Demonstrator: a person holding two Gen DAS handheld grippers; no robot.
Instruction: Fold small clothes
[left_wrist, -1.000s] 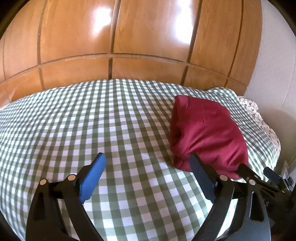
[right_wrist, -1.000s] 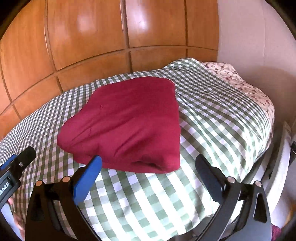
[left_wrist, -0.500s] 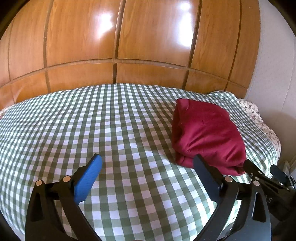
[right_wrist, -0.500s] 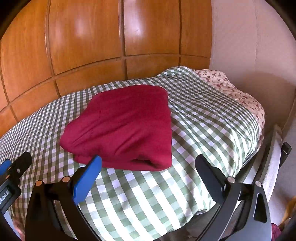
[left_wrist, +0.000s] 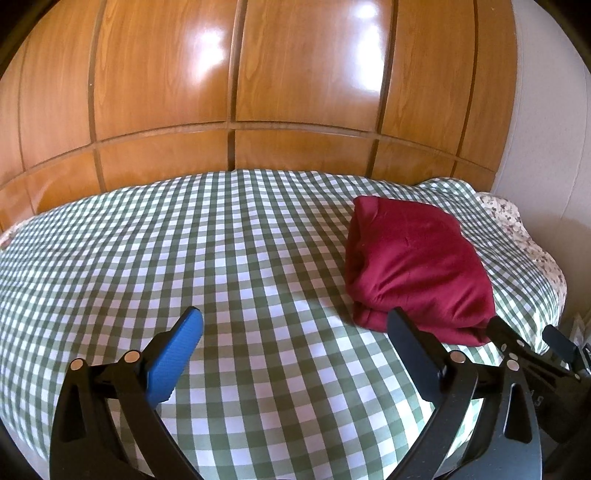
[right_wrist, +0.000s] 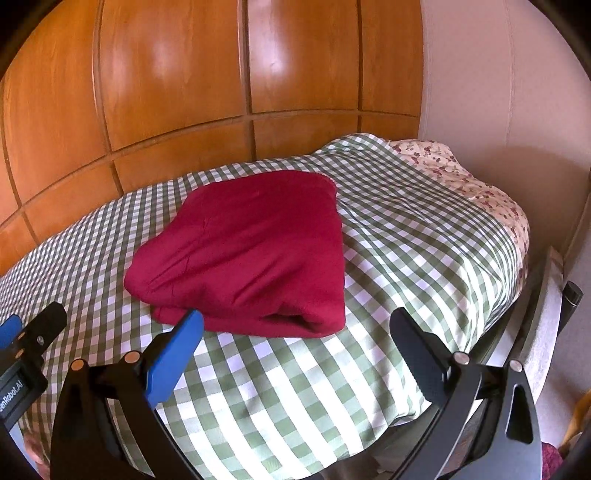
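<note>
Right now, left to right: gingham cover (left_wrist: 229, 258) fills most of the left view, bare checks with wood panels (left_wrist: 303, 74) behind. Left gripper (left_wrist: 295, 317) hovers over that bare patch, jaws spread wide, nothing between them; they have just been opening a little further. Folded red garment (left_wrist: 413, 262) lies on the cover to its right, toward the bed's right end, and the black right finger overlaps its near corner in the picture; I cannot tell whether they touch. Right gripper (right_wrist: 295, 317) hangs just short of the garment's near folded edge, jaws also spread, only checked cover between them; its blue pad (right_wrist: 173, 354) overlaps the garment's front-left corner in view. Nothing blocks the garment from above. Versus a second ago: garment has the same fold and the same spot, and both views now frame it a little farther off with more wall visible. Only the right view shows the floral sheet (right_wrist: 476, 184) running down the bed's right end, the bed frame (right_wrist: 546, 295) beside the white wall (right_wrist: 480, 74), and the left gripper's body at the far left edge. Only the left view shows the long empty stretch of cover.
</note>
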